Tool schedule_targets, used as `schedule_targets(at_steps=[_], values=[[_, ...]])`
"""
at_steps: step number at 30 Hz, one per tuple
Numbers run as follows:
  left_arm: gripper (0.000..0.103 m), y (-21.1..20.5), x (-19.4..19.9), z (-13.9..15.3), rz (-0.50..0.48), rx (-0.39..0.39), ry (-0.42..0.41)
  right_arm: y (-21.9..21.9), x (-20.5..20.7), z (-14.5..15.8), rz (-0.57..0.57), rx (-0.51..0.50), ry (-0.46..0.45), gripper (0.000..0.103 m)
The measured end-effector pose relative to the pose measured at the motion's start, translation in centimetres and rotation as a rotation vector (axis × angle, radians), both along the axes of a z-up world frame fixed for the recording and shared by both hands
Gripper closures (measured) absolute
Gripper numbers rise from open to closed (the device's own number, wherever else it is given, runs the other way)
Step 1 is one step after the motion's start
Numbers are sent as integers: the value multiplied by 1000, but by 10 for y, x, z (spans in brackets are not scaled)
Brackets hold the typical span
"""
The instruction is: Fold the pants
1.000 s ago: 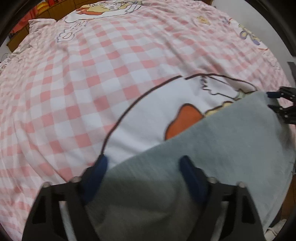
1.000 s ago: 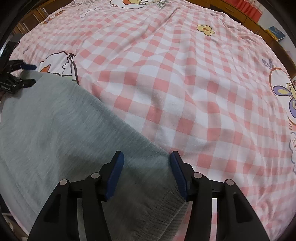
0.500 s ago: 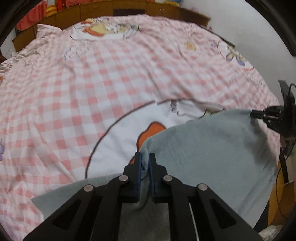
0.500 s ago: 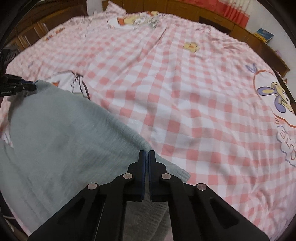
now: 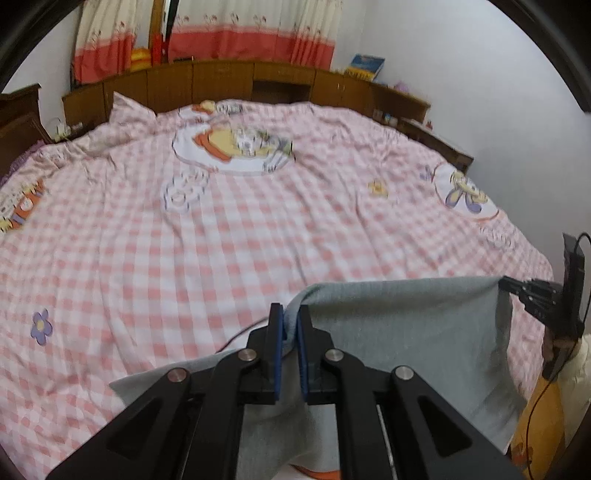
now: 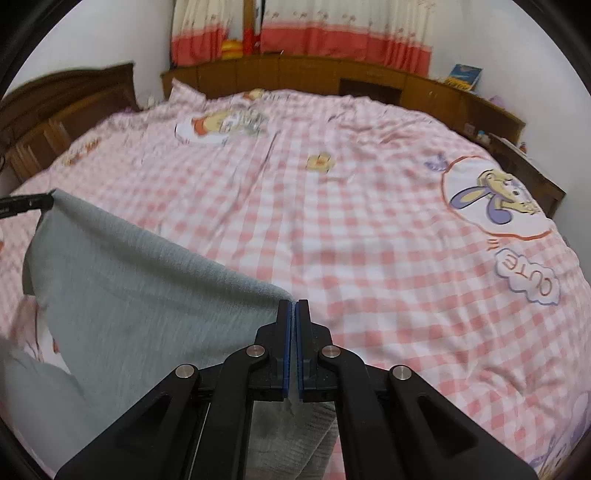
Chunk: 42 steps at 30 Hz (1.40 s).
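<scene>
The grey pants (image 5: 406, 332) hang stretched between my two grippers above the near edge of the bed. My left gripper (image 5: 290, 314) is shut on one end of the lifted edge. My right gripper (image 6: 294, 308) is shut on the other end of the pants (image 6: 129, 288), near a ribbed cuff. Each gripper shows in the other's view: the right one at the far right of the left wrist view (image 5: 508, 286), the left one at the far left of the right wrist view (image 6: 46, 201). The lower part of the pants drapes down out of sight.
A pink-and-white checked bedspread (image 5: 221, 229) with cartoon prints covers the wide bed. A wooden headboard and cabinets (image 5: 229, 79) run along the far side under red and cream curtains (image 6: 332, 33). A white wall (image 5: 498, 110) stands to the right.
Both grippers went from open over the flat pants to shut on its edge, then lifted it up off the bed. The views now tilt up to show the headboard and curtains.
</scene>
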State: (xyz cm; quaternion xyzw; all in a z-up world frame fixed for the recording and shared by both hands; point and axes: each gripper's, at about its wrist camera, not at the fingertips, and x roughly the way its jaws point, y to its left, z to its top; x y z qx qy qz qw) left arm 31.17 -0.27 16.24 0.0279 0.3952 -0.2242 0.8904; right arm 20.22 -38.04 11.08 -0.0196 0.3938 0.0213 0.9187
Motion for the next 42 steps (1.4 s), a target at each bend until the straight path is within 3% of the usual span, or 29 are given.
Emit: schedule_targets(at_steps=[8,19,25,36,42], values=[[96,-7,-27,32,0,-2,-82,-2,-33,23,4,-7,-62,101],[96,18,-146,35,7,15,-147,14,-110,35,78,-13,-100,101],[96,40,-207,16,18,-47,-104,25,-159,31,109,-19,-96,101],[96,60,-297,-43,69,-156,-17,36,-221,-19,112,-16,3,101],[96,66,-325,-82,112,-111,50,42,-247,-47,112,-3,43,101]])
